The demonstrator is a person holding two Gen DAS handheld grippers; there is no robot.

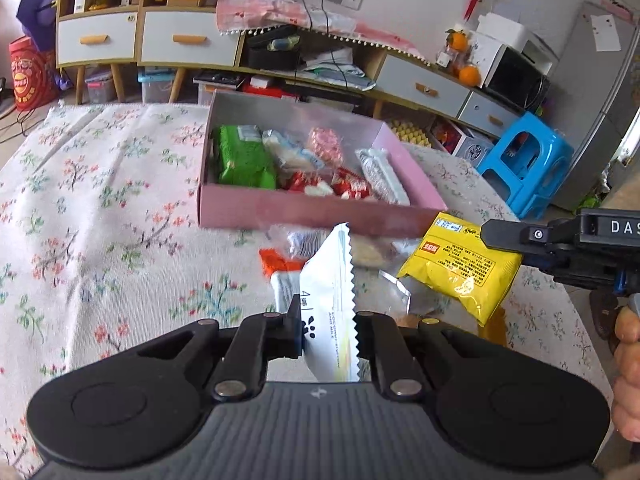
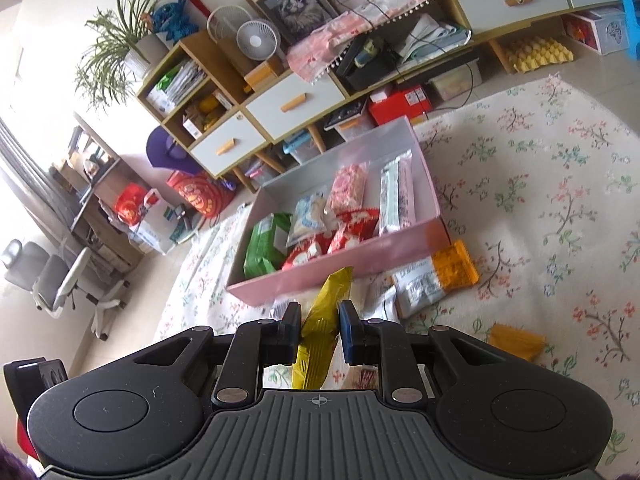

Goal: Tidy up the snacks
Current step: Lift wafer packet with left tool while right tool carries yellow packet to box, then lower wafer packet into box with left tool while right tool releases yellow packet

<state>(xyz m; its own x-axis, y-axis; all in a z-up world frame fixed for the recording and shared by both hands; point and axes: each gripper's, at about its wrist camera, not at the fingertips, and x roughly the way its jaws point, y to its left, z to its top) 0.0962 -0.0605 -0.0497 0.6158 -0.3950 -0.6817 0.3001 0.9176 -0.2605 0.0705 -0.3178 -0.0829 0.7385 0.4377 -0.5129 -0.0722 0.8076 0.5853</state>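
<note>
A pink box (image 1: 320, 208) (image 2: 320, 276) sits on the floral tablecloth with several snack packets inside, among them a green one (image 1: 244, 158) (image 2: 264, 244). My left gripper (image 1: 328, 328) is shut on a white packet with a serrated edge (image 1: 332, 280), held upright just in front of the box. My right gripper (image 2: 320, 332) (image 1: 520, 240) is shut on a yellow packet (image 2: 320, 336) (image 1: 460, 272), held above the table to the right of the box's near corner. Loose packets (image 1: 296, 248) (image 2: 428, 280) lie on the cloth by the box's front wall.
The floral tablecloth (image 1: 100, 200) (image 2: 540, 200) spreads wide to the left of the box. A blue plastic stool (image 1: 524, 164) stands off the table's far right. Shelving with drawers (image 1: 180, 40) runs along the wall behind. A hand (image 1: 628, 360) grips the right tool.
</note>
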